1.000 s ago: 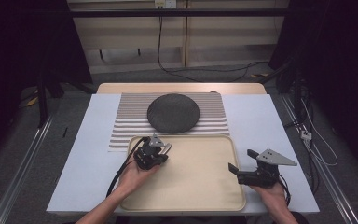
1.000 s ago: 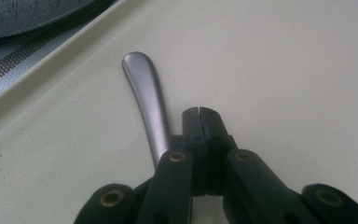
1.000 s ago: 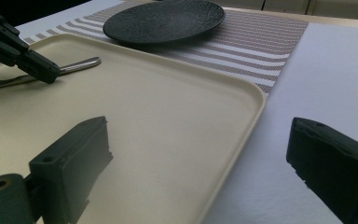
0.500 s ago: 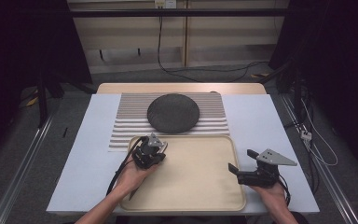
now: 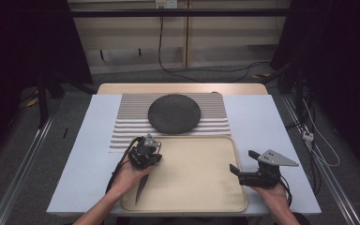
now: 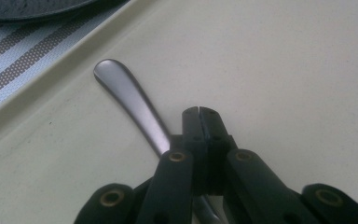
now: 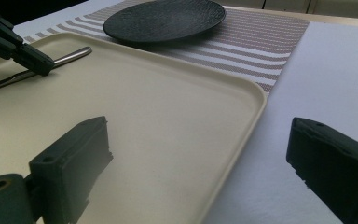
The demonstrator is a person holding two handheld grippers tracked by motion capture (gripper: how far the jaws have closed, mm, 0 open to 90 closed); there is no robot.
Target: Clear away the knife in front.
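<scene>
Here the work in hand looks like the pick-up of a piece of cutlery: the left tool [image 5: 146, 152] stands over the far left corner of the cream tray [image 5: 215, 197], its jaws pressed fully together, and in the left gripper view a steel handle [image 6: 130, 100] runs out from beneath them toward the tray's rim. Whether the jaws pinch the metal or merely sit on top of it I cannot tell from these views; the closed tips seem to lie just beside the handle rather than around it. In the high view the blade end of the utensil [image 5: 139, 187] stretches back toward the near left of the tray, so it reads as a knife lying flat. The right tool [image 5: 244, 174] waits wide open at the tray's right edge, nothing between its jaws. Beyond the tray a dark round plate [image 5: 174, 113] rests on a striped placemat [image 5: 122, 129] on the bench [image 5: 79, 154]. The next move probably calls for a secure hold on the thin handle, then a clean lift clear of the tray's raised rim.
</scene>
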